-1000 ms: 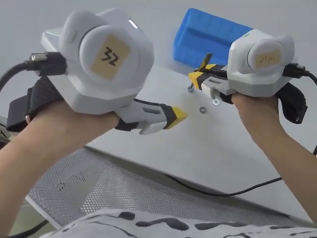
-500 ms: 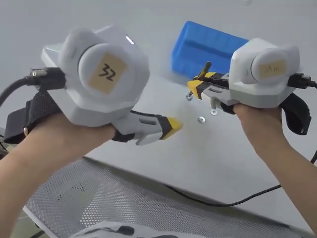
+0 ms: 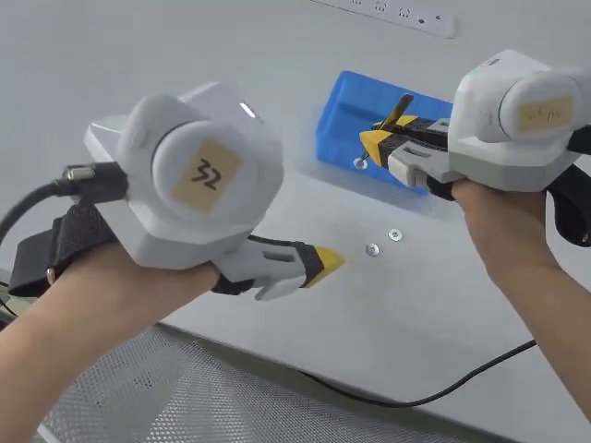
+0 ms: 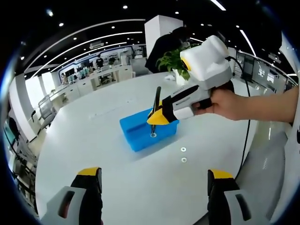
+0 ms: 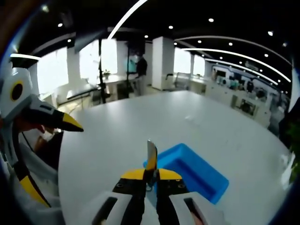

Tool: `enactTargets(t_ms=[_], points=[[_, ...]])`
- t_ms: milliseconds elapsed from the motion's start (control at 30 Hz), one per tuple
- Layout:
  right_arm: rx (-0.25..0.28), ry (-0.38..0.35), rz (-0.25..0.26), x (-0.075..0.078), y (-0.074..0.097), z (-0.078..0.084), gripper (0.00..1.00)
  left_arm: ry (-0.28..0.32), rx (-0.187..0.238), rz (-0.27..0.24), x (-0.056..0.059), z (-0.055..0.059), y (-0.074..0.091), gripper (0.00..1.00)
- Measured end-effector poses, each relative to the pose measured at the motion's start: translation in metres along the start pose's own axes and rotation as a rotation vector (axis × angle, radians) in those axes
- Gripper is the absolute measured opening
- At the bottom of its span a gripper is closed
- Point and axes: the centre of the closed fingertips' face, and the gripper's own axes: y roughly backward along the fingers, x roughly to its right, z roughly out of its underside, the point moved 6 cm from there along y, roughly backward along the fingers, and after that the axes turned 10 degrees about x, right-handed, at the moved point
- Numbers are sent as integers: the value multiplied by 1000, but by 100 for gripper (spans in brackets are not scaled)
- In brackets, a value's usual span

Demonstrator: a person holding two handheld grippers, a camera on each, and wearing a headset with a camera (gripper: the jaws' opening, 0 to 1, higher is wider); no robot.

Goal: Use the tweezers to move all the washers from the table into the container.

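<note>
Blue container (image 3: 343, 127) sits partly hidden behind right gripper (image 3: 373, 142), jaws clamping tweezers (image 3: 400, 109); left gripper (image 3: 325, 262) jaws spread wide.

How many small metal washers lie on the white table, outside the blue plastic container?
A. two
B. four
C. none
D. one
A: one small metal washer and a second washer lie close together on the white table, outside the blue plastic container.
</note>
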Motion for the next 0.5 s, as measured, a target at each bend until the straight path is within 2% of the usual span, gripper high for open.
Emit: enactTargets(t_ms=[267,500], points=[[25,10,23,8,-2,-10,4,3,-4,-1,0,1,0,96],[36,20,62,23,-8,-16,4,1,-10,-3,1,2,2,95]])
